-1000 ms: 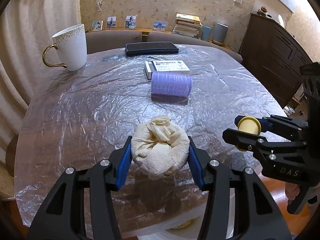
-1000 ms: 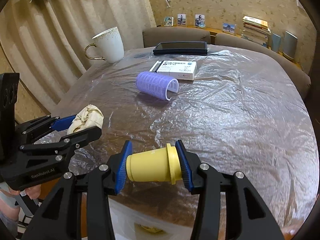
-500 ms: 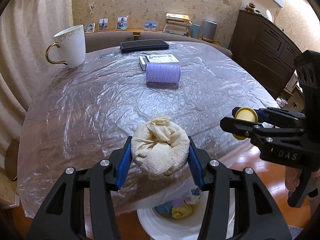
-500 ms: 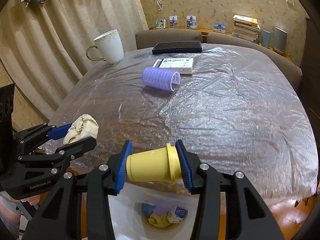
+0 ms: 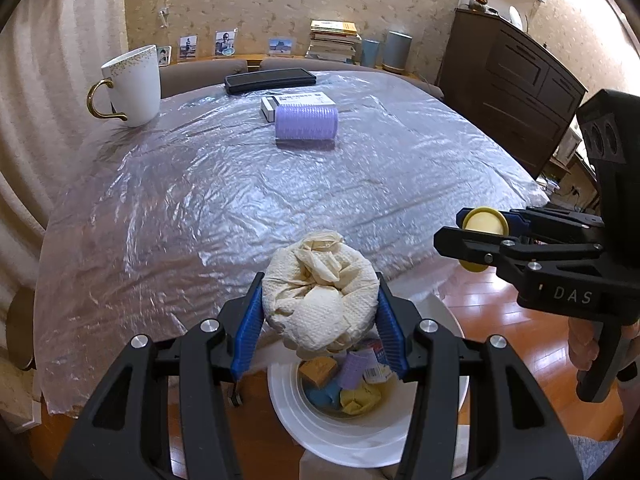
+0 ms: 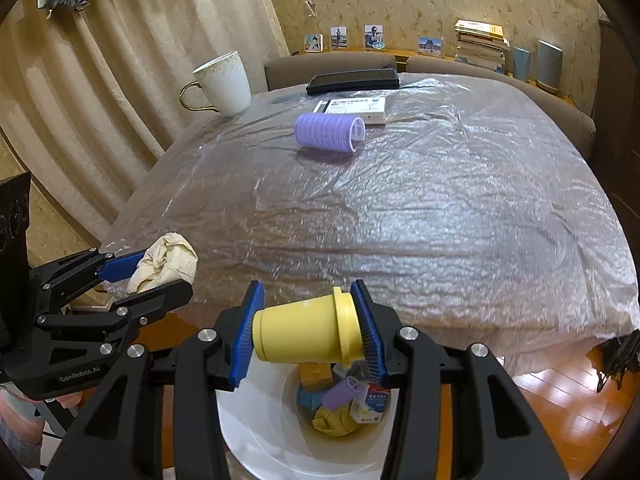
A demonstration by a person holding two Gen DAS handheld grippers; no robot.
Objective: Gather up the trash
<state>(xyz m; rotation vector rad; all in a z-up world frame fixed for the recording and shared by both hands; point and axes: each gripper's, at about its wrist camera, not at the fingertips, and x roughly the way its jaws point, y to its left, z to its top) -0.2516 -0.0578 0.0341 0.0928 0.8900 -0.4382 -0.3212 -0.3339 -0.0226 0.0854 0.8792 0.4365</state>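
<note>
At the far left of the tabletop (image 5: pixel 200 200), which is draped in crinkled clear plastic, stands a white mug (image 5: pixel 132 86), with a black flat case (image 5: pixel 270 79), a medicine box (image 5: pixel 298 101) and a purple roller (image 5: pixel 306 123) toward the middle; these look like things not yet collected, or not meant to be.

The left hand-held gripper (image 5: pixel 320 316) is clamped on a crumpled paper wad (image 5: pixel 320 296), its blue pads pressing both sides so the soft bundle cannot slip. It hangs off the near table edge, directly above the white trash bin (image 5: pixel 304 420), which already holds coloured scraps and small packets.

To the right, the right hand-held gripper (image 6: pixel 308 336) grips a yellow lidded cup (image 6: pixel 304 334) lying sideways between its pads, also over the bin (image 6: pixel 248 428). Both pieces seem positioned for dropping; opening each grip should let them fall inside.
</note>
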